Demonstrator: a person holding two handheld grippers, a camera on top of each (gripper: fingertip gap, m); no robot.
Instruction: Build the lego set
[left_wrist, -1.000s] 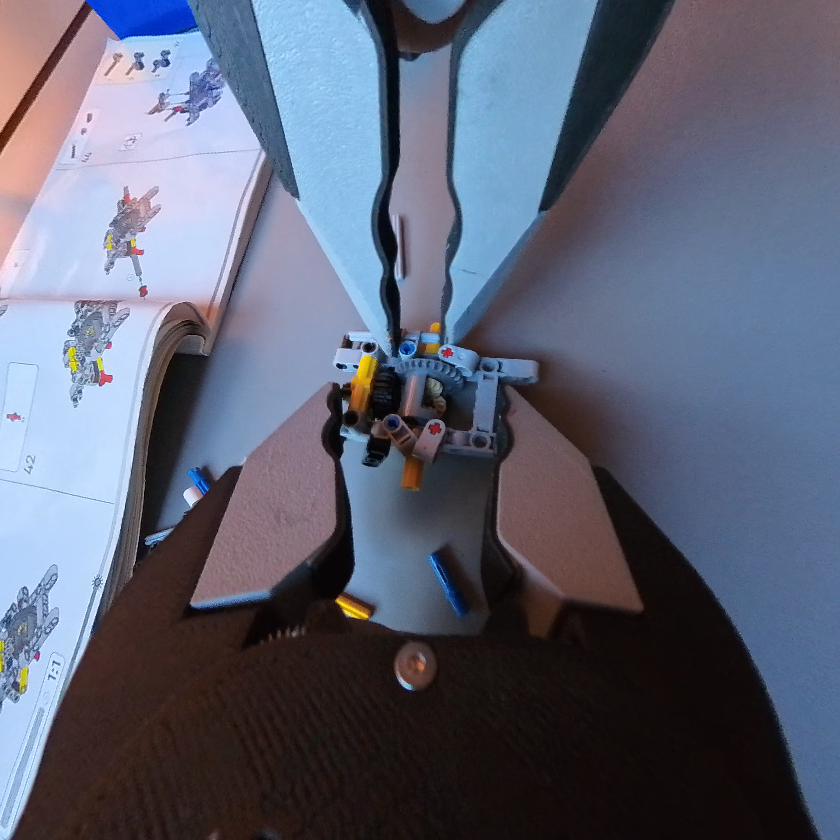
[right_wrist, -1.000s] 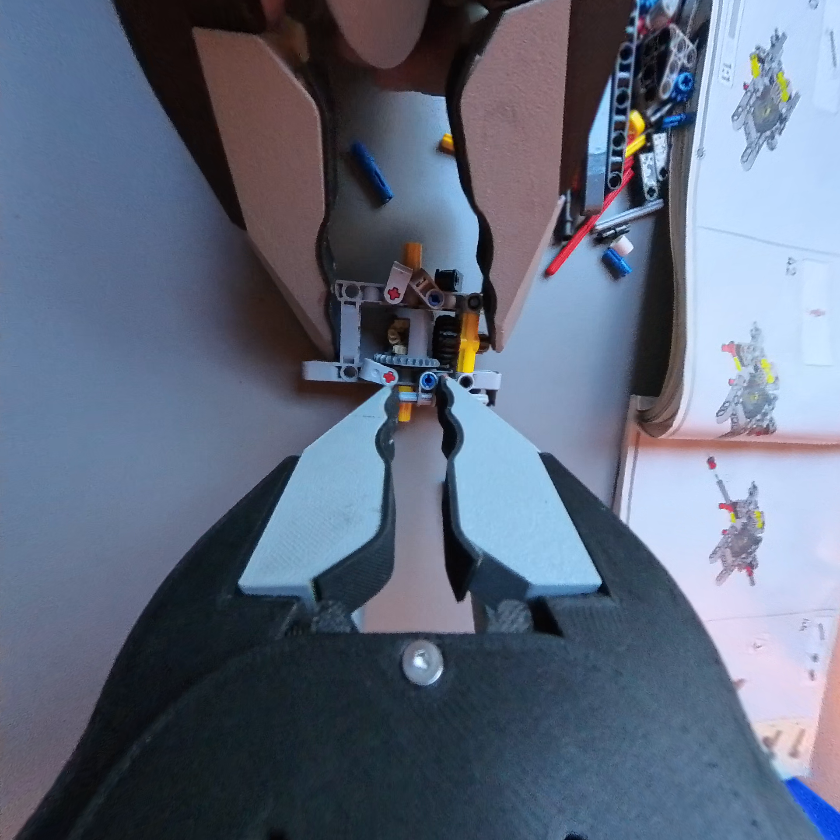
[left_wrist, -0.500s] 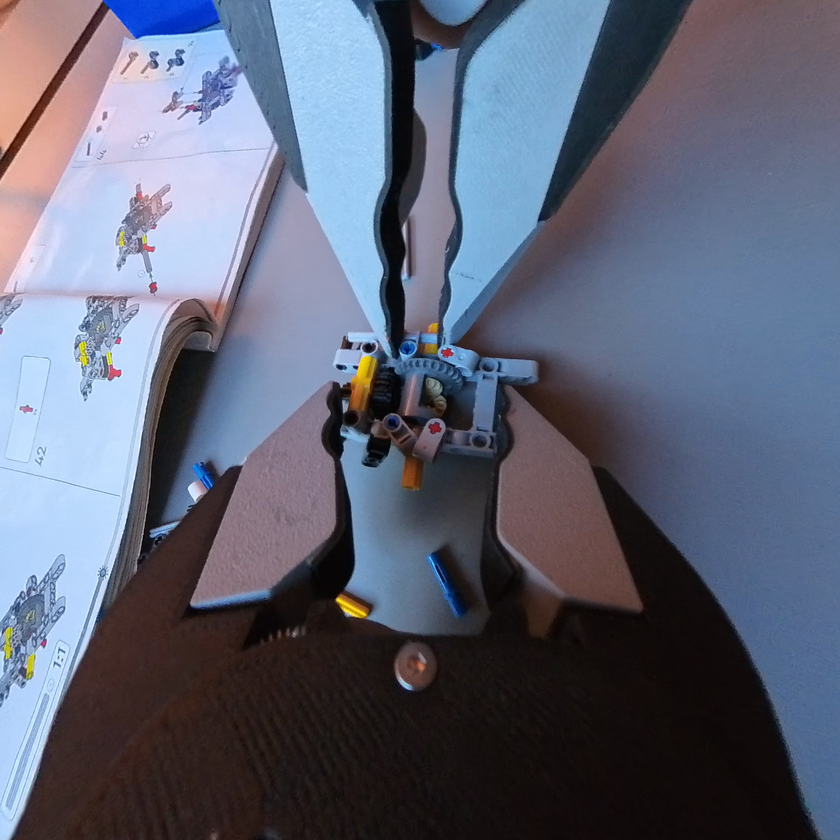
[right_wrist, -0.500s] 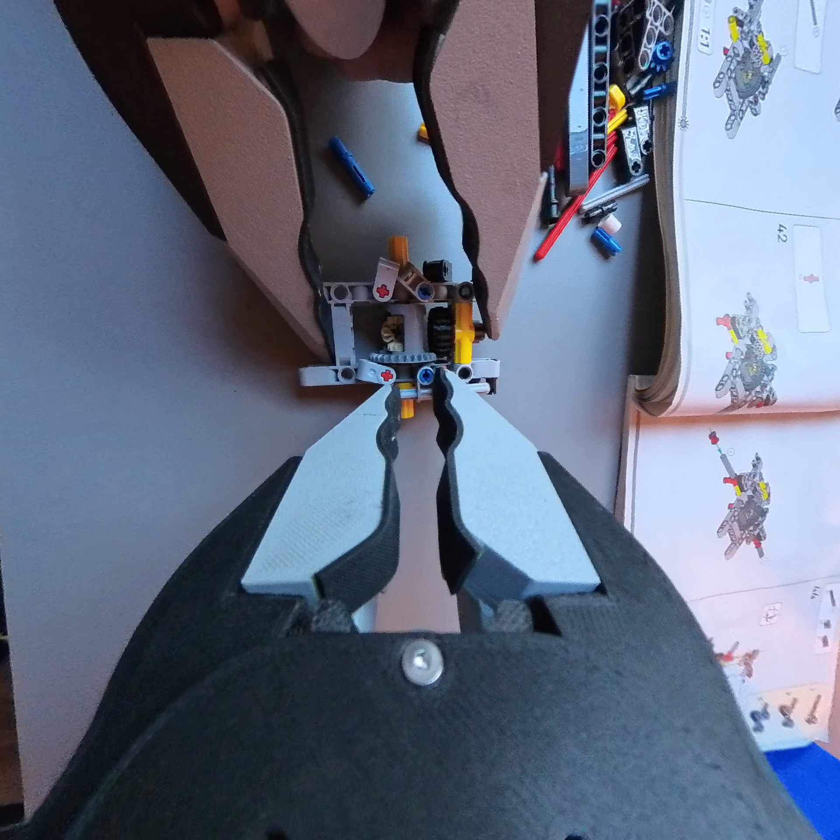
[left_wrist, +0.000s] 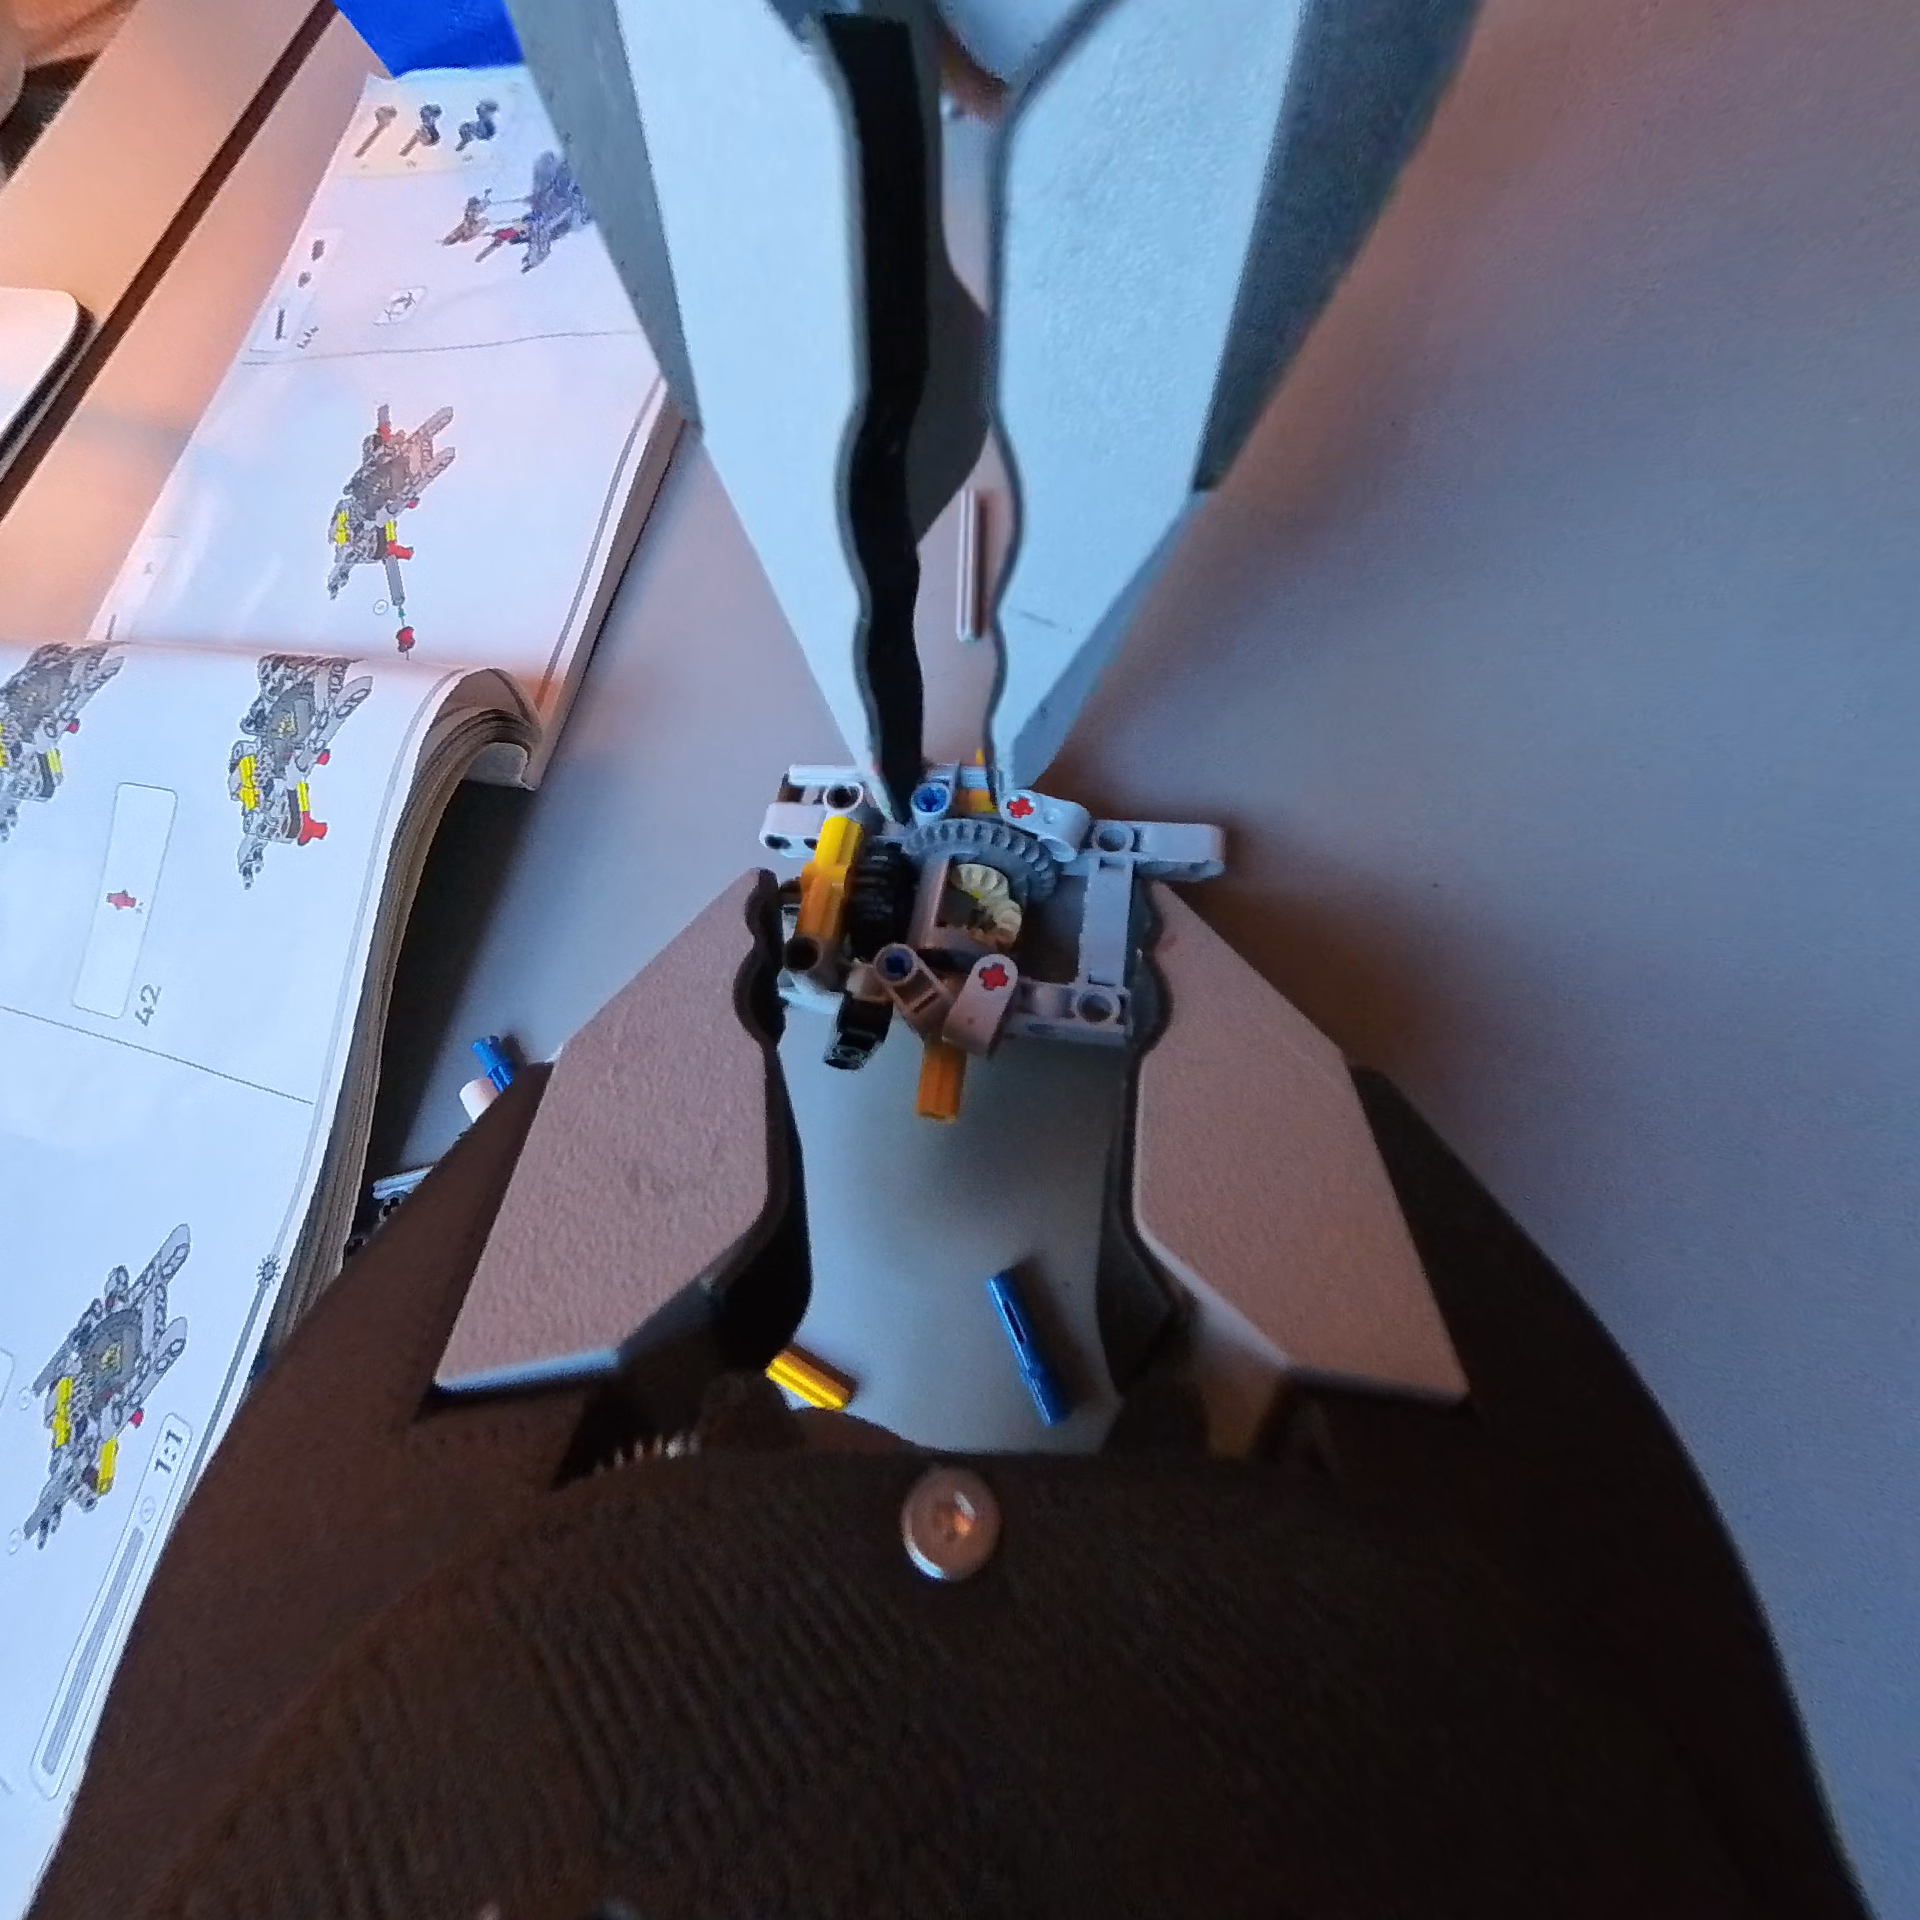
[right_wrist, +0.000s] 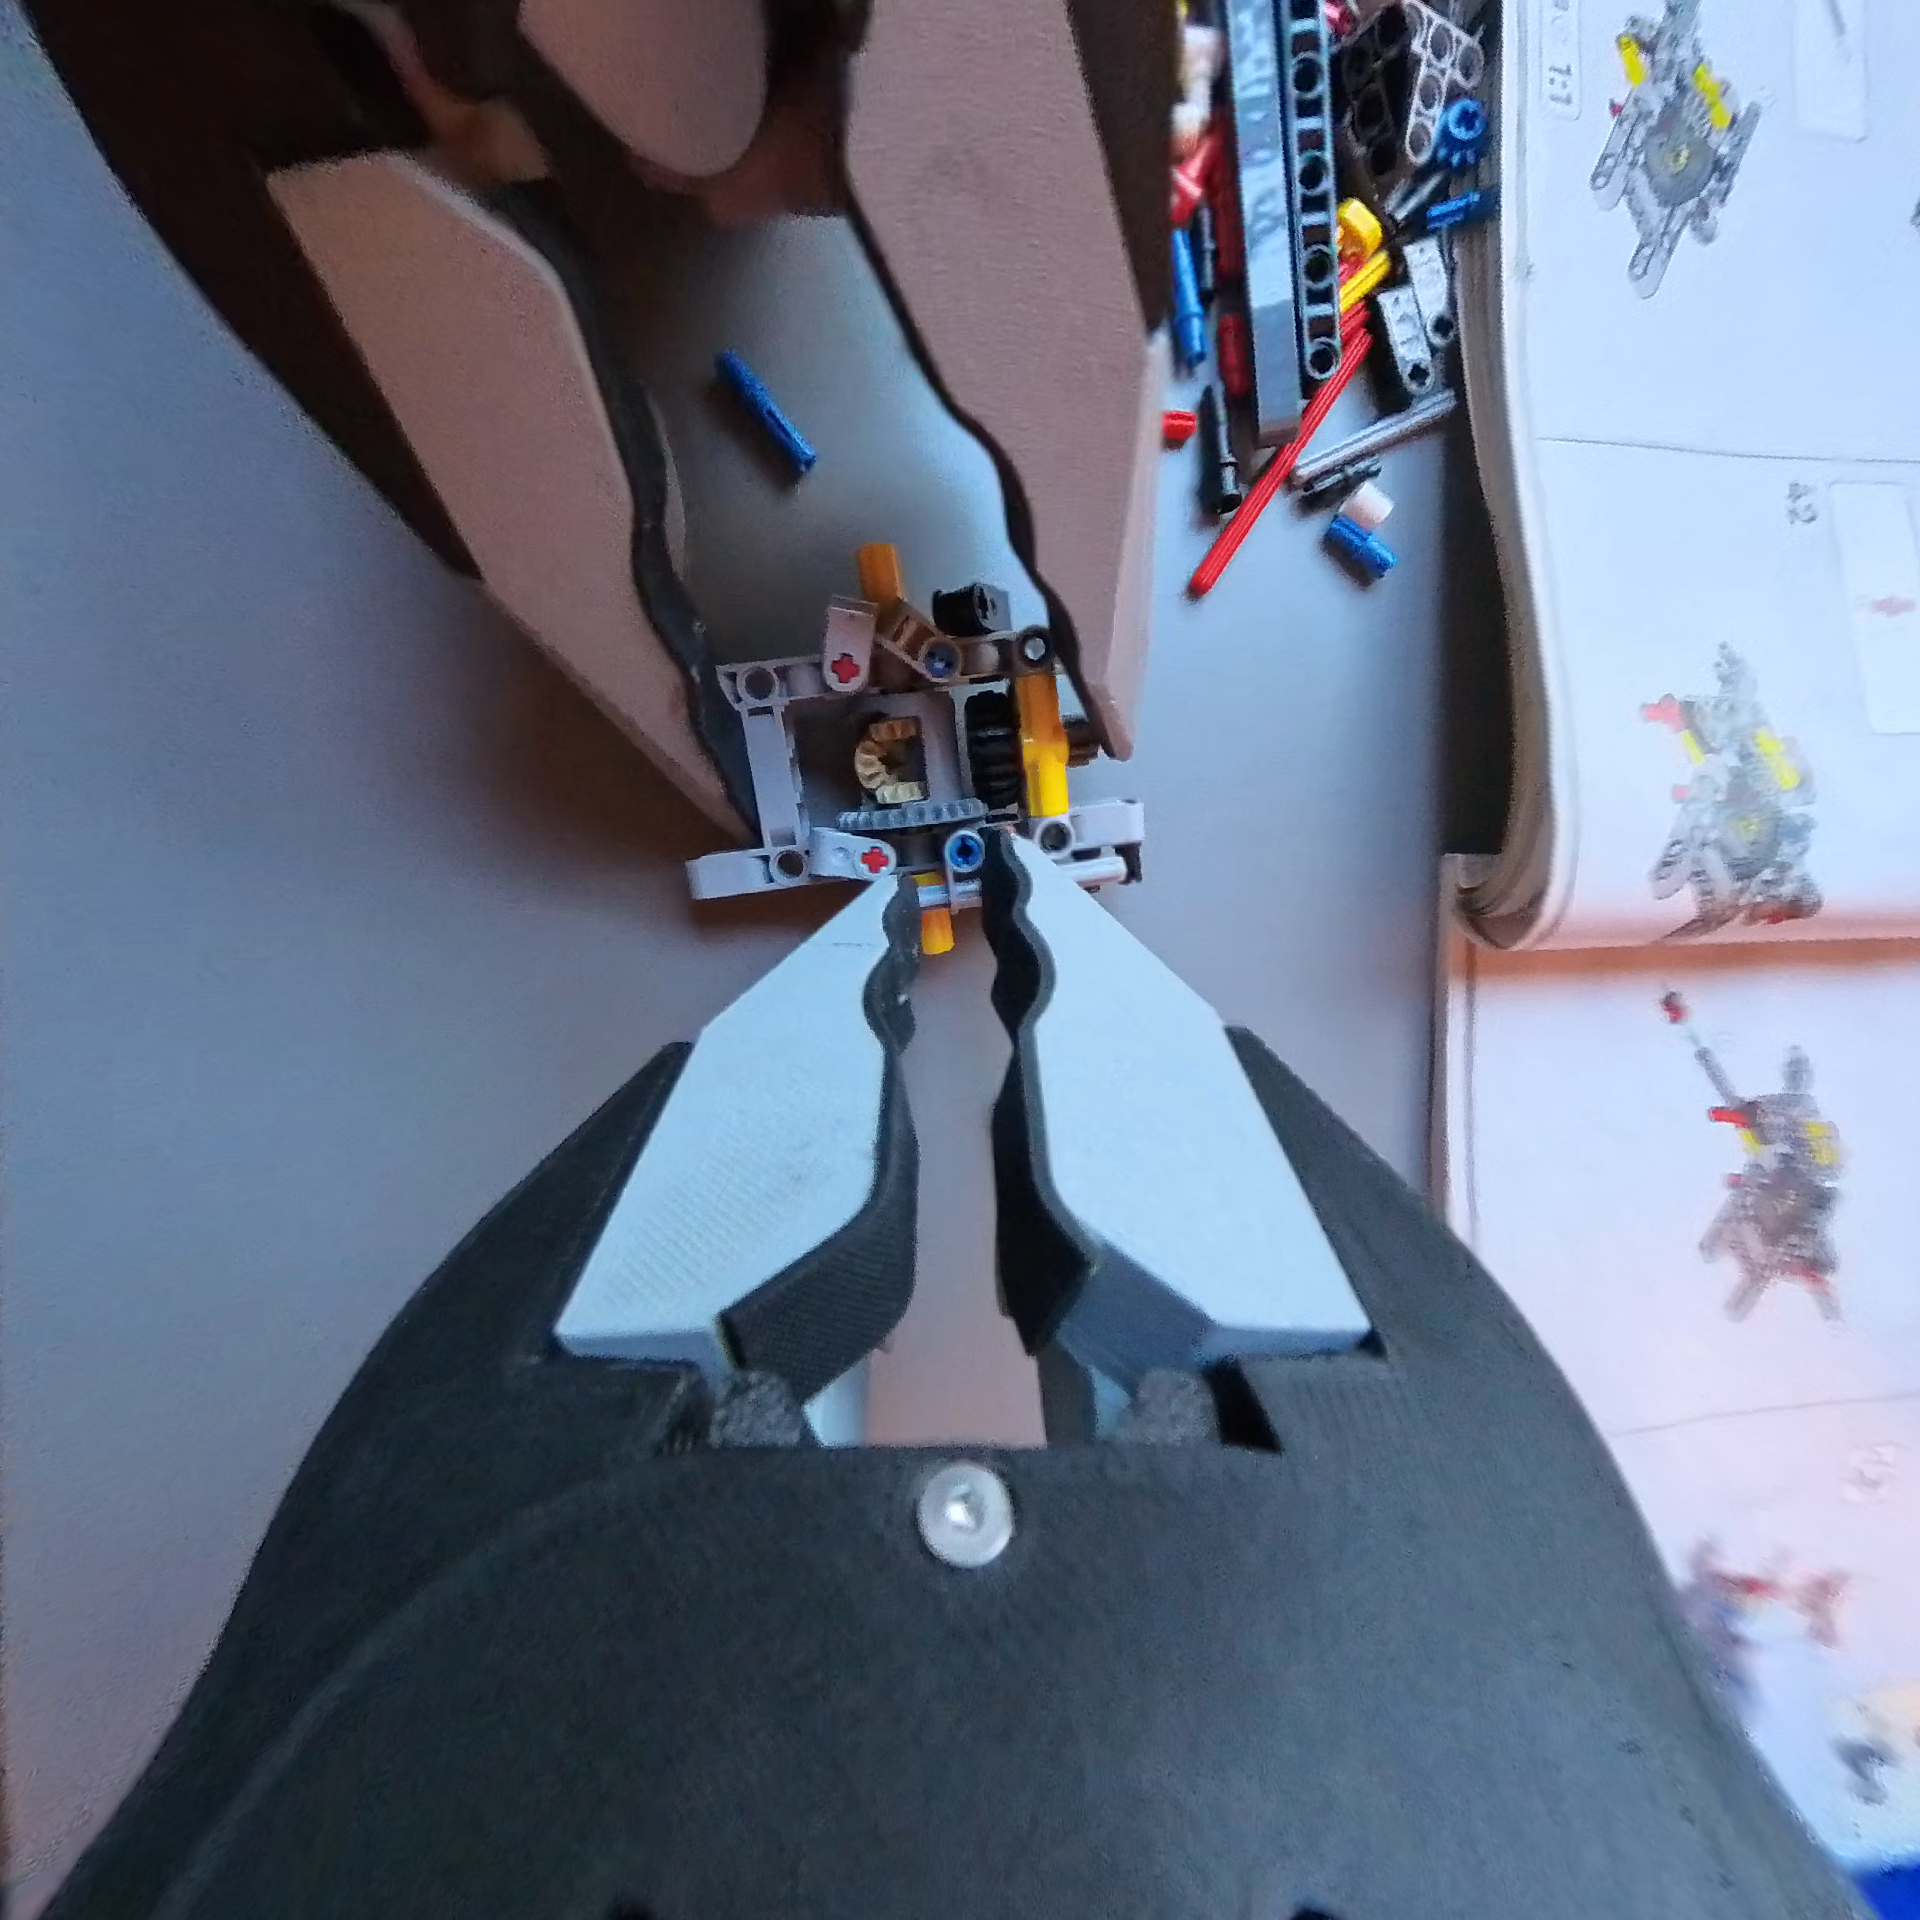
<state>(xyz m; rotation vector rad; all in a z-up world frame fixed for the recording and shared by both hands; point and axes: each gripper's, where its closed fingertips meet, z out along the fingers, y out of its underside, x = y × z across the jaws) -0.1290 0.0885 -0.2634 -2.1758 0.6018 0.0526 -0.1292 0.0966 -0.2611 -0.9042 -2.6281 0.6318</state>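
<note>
The left gripper (left_wrist: 951, 935) clamps the grey gear assembly (left_wrist: 987, 904) on the table (left_wrist: 1558, 727), while the right gripper (right_wrist: 951, 894), nearly closed, pinches its blue-pinned edge beside the open instruction booklet (right_wrist: 1714, 623).

Left wrist cam looks down-fwd along the brown left gripper (left_wrist: 951, 914), close over the grey bench (left_wrist: 1558, 727). Right wrist cam does the same along the grey right gripper (right_wrist: 954, 883), facing the opposite way. Both share the small brick assembly (left_wrist: 966, 904) in the middle, each other's gripper, and the open instruction booklet (right_wrist: 1714, 623).
</note>
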